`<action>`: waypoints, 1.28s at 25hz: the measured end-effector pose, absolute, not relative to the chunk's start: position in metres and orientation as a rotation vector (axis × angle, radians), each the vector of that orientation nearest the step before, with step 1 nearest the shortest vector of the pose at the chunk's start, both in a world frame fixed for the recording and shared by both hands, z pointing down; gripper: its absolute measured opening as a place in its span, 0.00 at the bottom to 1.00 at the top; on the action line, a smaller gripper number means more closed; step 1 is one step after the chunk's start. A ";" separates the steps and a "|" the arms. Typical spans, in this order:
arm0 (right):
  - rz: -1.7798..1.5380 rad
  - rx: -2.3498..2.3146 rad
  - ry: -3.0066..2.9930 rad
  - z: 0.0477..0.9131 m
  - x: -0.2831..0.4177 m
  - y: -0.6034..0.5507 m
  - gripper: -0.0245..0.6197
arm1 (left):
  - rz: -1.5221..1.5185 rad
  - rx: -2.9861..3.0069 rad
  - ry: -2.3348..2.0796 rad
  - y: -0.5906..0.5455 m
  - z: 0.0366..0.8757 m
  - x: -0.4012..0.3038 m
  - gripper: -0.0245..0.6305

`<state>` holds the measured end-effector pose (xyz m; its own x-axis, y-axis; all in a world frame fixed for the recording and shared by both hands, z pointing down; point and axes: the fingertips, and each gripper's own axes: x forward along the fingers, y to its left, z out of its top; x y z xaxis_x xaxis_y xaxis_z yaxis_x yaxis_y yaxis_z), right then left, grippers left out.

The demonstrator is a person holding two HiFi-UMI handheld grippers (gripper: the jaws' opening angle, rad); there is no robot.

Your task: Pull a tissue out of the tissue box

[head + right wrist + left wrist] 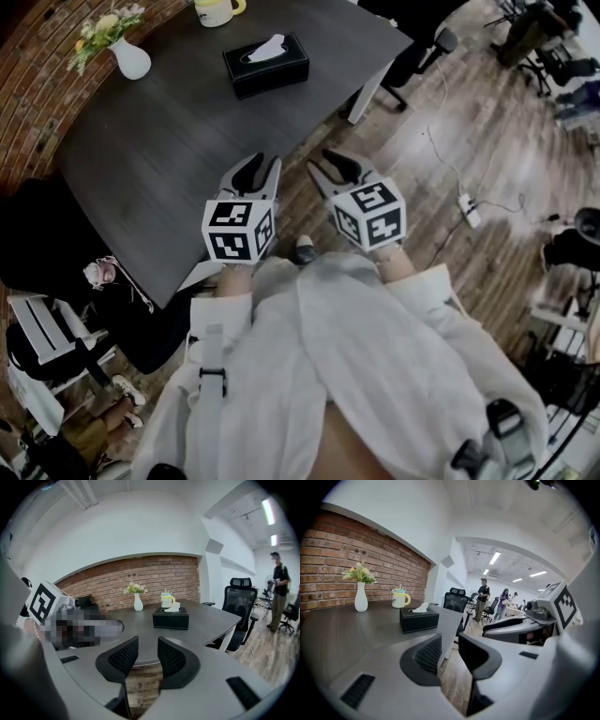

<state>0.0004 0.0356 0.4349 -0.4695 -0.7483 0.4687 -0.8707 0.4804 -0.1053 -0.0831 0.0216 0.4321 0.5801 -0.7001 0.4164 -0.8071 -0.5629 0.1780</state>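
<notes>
The wooden floor [450, 141] took up most of what I saw below me, with the dark grey table [141, 159] spread across the upper left and a brick wall [37, 56] behind it. I stood at the table's near corner, white sleeves below my hands, with both grippers held side by side and pointed toward the tabletop.

My left gripper [265, 161] hung over the table's near edge, its jaws standing apart with nothing between them. My right gripper [319, 161] was just beside it, over the floor off the table's corner. Its jaws were parted too, and only the table edge and floor showed through the gap.

A black office chair [240, 602] stood by the table's far side. The black tissue box [266, 66] sat on the table well ahead of both grippers, neither of them touching it. Beyond it, near the wall, stood a white vase [131, 61] of flowers and a pale mug [216, 11] with a yellow handle. A white tissue [269, 45] poked up from the slot in the top of the box. Off to my right a white power strip [470, 210] lay on the floor on its cord.
</notes>
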 end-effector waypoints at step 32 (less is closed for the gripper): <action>0.592 1.378 -2.336 0.461 0.054 -0.138 0.22 | 0.519 2.415 -1.173 -0.159 0.460 -0.041 0.18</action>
